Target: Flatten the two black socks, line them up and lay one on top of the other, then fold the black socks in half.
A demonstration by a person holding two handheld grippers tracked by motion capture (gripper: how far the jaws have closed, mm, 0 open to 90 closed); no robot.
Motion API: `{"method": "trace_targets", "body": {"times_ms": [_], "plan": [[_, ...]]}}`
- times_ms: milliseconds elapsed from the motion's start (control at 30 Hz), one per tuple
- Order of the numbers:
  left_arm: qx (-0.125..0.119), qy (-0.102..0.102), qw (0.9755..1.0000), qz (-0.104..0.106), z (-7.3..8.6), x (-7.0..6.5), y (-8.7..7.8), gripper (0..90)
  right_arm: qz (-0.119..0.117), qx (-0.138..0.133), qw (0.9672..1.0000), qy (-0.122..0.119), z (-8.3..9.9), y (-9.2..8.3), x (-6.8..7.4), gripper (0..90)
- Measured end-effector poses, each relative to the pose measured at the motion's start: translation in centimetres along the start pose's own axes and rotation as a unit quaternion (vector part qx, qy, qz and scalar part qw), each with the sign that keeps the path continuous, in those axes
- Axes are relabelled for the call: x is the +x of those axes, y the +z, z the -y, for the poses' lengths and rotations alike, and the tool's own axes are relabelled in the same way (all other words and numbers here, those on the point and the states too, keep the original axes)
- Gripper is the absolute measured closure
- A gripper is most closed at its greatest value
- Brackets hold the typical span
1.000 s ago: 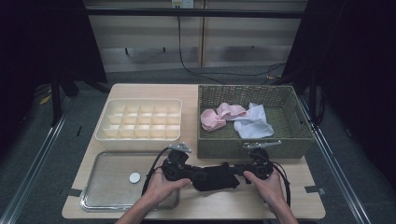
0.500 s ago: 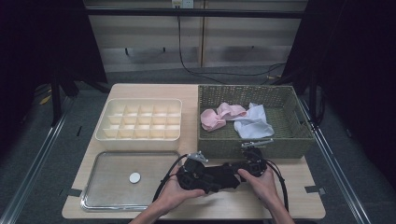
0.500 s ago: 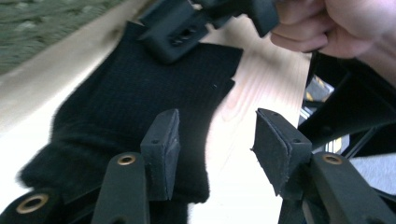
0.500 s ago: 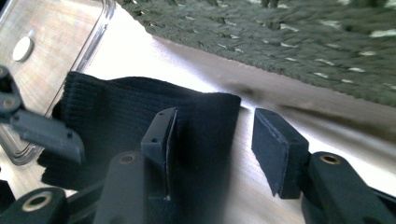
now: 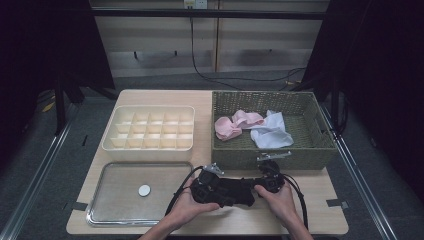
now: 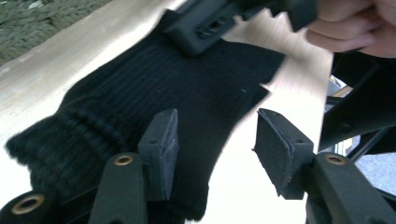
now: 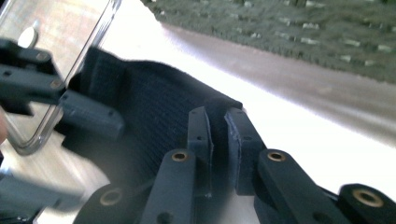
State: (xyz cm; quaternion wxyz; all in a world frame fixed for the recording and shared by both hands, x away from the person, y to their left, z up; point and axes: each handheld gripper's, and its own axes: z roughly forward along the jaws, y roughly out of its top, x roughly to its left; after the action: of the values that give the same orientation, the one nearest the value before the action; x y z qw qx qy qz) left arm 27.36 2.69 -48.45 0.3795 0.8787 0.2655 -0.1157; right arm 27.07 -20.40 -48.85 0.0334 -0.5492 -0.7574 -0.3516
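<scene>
Black knitted sock [image 5: 235,191] is lying flat on the wooden table [image 5: 320,200] near its front edge, just in front of the woven basket [image 5: 300,152] and to the right of the metal tray [image 5: 120,200]. The left gripper [image 6: 212,144] is hovering over the ribbed cuff end with its jaws standing well apart; they have just been opening, one pad [image 6: 161,140] is sitting over the knit while the other is over bare wood, and neither is pressing on the fabric. The right gripper [image 7: 218,140] is sitting at the other end of the sock, its jaws having just been closing until only a narrow slit is showing between the pads; the sock's edge is lying at them, but whether cloth is being pinched I cannot tell. A small white disc [image 5: 144,190] is resting in the tray, and pink [image 5: 235,125] and white cloths [image 5: 272,131] are lying inside the basket. A cream divided organiser [image 5: 150,127] is standing behind the tray.
</scene>
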Motion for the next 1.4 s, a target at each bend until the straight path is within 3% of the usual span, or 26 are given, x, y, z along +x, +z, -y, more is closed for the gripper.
{"method": "trace_targets", "body": {"times_ms": [133, 233, 367, 600, 767, 900, 1100, 1133, 1300, 1333, 1400], "plan": [[0.003, 0.004, 1.0000, 0.005, 0.0, 0.1, 0.1, 50.3, -0.006, -0.004, 1.0000, 0.005, 0.6, -0.4, 0.0, 80.2], [0.006, 0.014, 0.9999, 0.003, 0.1, 0.1, 0.2, 49.2, -0.010, -0.005, 0.9999, 0.010, 0.8, -0.6, -0.2, 66.0], [0.008, 0.020, 0.9998, -0.003, 0.1, -0.1, 0.2, 49.1, -0.014, -0.011, 0.9996, 0.023, 0.9, -0.4, -0.7, 55.1], [0.008, 0.026, 0.9996, -0.008, 0.2, -0.2, 0.3, 49.2, -0.038, -0.012, 0.9988, 0.029, 0.6, 0.4, -0.2, 59.4], [0.007, 0.034, 0.9994, -0.005, 0.3, -0.3, 0.4, 48.5, -0.050, -0.012, 0.9980, 0.038, 0.6, 0.6, -0.2, 75.7], [0.004, 0.026, 0.9996, -0.005, 0.3, -0.3, 0.5, 48.2, -0.058, -0.023, 0.9972, 0.041, 0.2, 0.3, 0.0, 80.1], [-0.002, 0.020, 0.9998, 0.003, 0.3, -0.6, 0.9, 48.2, -0.073, -0.038, 0.9958, 0.039, -0.7, -0.1, 0.7, 79.9], [-0.002, 0.017, 0.9998, -0.005, 0.3, -0.6, 0.8, 49.4, -0.073, -0.038, 0.9959, 0.038, -0.7, -0.1, 0.8, 79.6], [-0.003, 0.011, 0.9999, 0.001, 0.4, -0.3, 0.7, 55.0, -0.057, -0.029, 0.9974, 0.031, -0.3, -0.7, 0.6, 71.7], [-0.003, 0.015, 0.9999, 0.001, 0.4, -0.4, 0.7, 55.1, -0.052, -0.027, 0.9977, 0.034, 0.0, -1.0, 0.4, 66.2], [-0.004, 0.013, 0.9999, 0.002, 0.4, -0.4, 0.8, 55.4, -0.053, -0.024, 0.9976, 0.037, 0.5, -1.4, 0.1, 66.2]]}}
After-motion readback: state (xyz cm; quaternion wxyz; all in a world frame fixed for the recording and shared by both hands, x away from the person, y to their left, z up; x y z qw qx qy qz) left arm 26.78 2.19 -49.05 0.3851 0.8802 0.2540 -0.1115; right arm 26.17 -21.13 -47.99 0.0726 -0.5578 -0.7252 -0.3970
